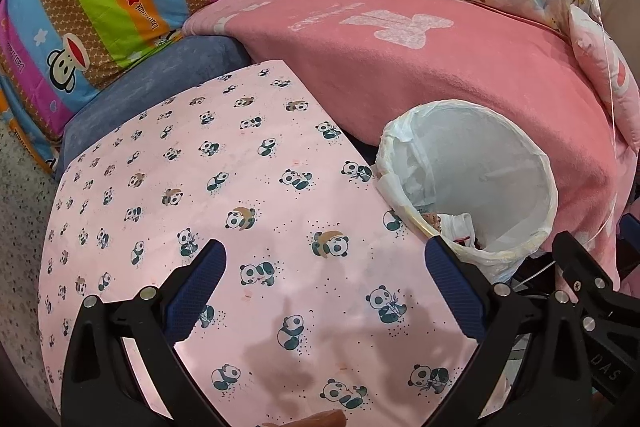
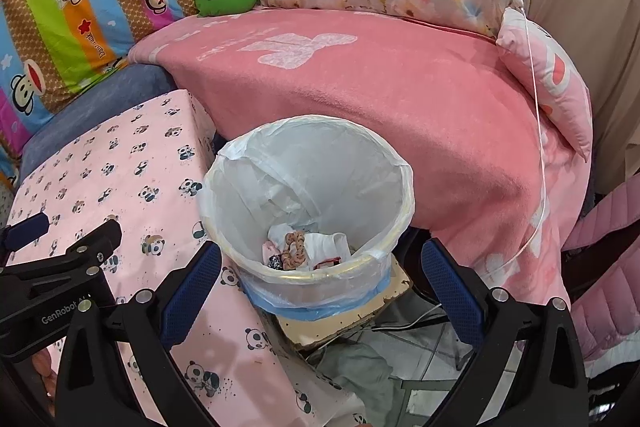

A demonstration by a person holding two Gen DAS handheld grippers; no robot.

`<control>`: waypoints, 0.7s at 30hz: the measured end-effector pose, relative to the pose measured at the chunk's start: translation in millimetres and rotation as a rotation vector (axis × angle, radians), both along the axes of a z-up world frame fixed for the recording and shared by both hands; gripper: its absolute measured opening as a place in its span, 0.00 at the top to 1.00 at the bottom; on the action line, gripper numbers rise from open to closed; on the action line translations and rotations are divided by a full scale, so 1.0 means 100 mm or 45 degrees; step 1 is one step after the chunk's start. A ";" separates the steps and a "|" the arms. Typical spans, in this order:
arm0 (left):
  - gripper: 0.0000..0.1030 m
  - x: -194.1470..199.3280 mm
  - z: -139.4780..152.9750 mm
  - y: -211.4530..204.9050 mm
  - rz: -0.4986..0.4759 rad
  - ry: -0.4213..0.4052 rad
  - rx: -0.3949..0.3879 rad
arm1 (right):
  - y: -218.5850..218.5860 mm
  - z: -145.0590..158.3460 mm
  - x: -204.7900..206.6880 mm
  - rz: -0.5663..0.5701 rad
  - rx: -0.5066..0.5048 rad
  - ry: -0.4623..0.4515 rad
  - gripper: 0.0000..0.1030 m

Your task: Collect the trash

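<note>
The round bin (image 2: 372, 263) stands upright with a white bag (image 2: 320, 163) inside. Crumpled paper and a brown scrunchie (image 2: 294, 247) lie at the bottom.

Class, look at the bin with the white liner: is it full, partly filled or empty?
Partly filled. In the right wrist view the bin holds only a small heap of scraps at the bottom; the liner's walls above are bare.

Two fisheye wrist views look steeply down. The left view hangs close over the panda-print table (image 1: 224, 187), left of the lined bin (image 1: 472, 183); the right view sits directly above the bin. Both share bin, table and pink blanket (image 2: 360, 87).
</note>
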State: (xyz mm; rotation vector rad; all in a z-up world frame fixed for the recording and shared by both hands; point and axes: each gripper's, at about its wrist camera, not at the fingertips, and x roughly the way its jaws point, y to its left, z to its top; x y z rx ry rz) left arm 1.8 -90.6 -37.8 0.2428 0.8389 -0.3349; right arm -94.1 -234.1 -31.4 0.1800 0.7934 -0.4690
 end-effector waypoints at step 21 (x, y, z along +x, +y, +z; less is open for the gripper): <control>0.07 -0.02 -0.06 0.00 0.024 -0.002 0.042 | -0.03 -0.07 -0.01 -0.010 0.011 0.021 0.04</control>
